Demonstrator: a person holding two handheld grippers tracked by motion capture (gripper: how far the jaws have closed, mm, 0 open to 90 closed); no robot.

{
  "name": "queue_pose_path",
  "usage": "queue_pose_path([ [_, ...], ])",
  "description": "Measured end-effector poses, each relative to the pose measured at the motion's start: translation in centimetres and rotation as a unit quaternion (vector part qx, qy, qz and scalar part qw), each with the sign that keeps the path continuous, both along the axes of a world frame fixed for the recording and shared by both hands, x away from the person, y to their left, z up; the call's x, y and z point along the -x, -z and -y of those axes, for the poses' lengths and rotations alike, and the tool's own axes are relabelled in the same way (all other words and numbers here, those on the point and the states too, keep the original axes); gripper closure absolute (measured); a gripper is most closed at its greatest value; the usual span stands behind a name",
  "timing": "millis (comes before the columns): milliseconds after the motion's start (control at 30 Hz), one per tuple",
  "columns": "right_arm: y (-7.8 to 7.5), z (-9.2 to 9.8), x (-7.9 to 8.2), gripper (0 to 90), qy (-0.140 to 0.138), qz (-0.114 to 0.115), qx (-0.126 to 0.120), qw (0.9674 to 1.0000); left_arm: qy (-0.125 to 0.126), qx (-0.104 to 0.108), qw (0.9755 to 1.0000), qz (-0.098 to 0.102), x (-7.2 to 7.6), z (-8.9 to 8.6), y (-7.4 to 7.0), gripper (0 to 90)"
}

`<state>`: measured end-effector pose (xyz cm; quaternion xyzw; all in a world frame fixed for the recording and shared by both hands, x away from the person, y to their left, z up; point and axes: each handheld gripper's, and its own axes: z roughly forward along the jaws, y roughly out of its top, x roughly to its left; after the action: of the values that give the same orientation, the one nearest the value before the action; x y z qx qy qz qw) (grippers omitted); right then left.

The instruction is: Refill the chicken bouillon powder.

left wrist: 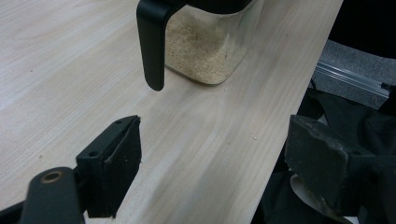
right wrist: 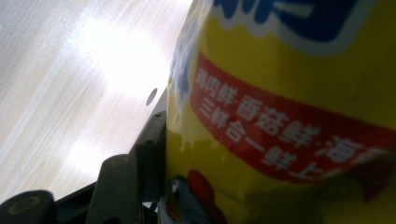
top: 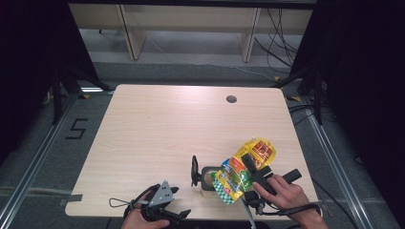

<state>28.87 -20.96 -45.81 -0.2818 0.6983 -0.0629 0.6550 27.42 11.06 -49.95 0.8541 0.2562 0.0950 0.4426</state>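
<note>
So the only stuff you can actually read: there's a "5" (top: 76,129) marked in black on the grey floor, left of the tabletop (top: 157,124), middle left of the high view. Then the yellow pouch (right wrist: 289,93) in the right gripper view has a red band (right wrist: 280,130) across the middle of the frame with white Chinese characters, looks like "鸡肉鲜·香菇鲜·海…" on top and "三鲜合一鲜上…" below; the ends are cut off. Big blue letters (right wrist: 299,14) with white outline sit at the top edge, too cropped to read. In the high view the pouch print is too small to make out.
</note>
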Motion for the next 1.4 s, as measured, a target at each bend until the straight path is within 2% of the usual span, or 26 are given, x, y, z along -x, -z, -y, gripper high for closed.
queue_pose_path([
  [100, -0.01, 0.01, 0.02, 47.2, 0.000, 0.002, 0.001, 1.0000, 0.000, 0.000, 1.0000, 0.000, 0.00, 0.01, 0.00, 18.3],
  [133, -0.03, 0.01, 0.02, 47.2, -0.001, 0.001, 0.001, 1.0000, 0.000, -0.010, 0.9999, 0.004, -0.05, -0.08, -0.06, 18.3],
  [167, -0.08, 0.01, 0.01, 47.2, -0.001, 0.001, 0.003, 1.0000, 0.000, 0.001, 1.0000, 0.000, 0.00, 0.01, 0.00, 18.3],
  [233, -0.10, 0.02, 0.00, 47.2, -0.002, 0.004, 0.005, 1.0000, 0.000, -0.005, 1.0000, 0.002, -0.02, -0.05, -0.03, 18.3],
  [267, -0.11, 0.04, -0.01, 47.1, -0.001, 0.001, 0.004, 1.0000, 0.000, 0.001, 1.0000, 0.000, 0.00, 0.00, 0.00, 18.3],
  [400, -0.18, 0.04, -0.05, 47.2, 0.000, 0.000, 0.007, 1.0000, 0.000, -0.004, 1.0000, 0.002, -0.04, -0.04, -0.02, 18.3],
  [533, -0.14, 0.09, 0.01, 47.2, 0.000, 0.003, 0.001, 1.0000, 0.000, 0.000, 1.0000, 0.000, 0.00, 0.00, -0.01, 18.3],
  [1067, -0.16, 0.11, -0.01, 47.2, 0.000, 0.001, 0.003, 1.0000, 0.000, 0.000, 1.0000, 0.001, 0.00, 0.00, -0.01, 18.3],
  [1100, -0.16, 0.11, -0.01, 47.2, 0.000, 0.001, 0.003, 1.0000, 0.000, -0.006, 1.0000, 0.003, -0.03, -0.05, -0.03, 18.3],
  [1400, -0.39, 0.12, 0.02, 47.2, -0.004, 0.002, 0.001, 1.0000, -0.002, -0.002, 1.0000, 0.002, 0.02, 0.00, -0.02, 18.3],
])
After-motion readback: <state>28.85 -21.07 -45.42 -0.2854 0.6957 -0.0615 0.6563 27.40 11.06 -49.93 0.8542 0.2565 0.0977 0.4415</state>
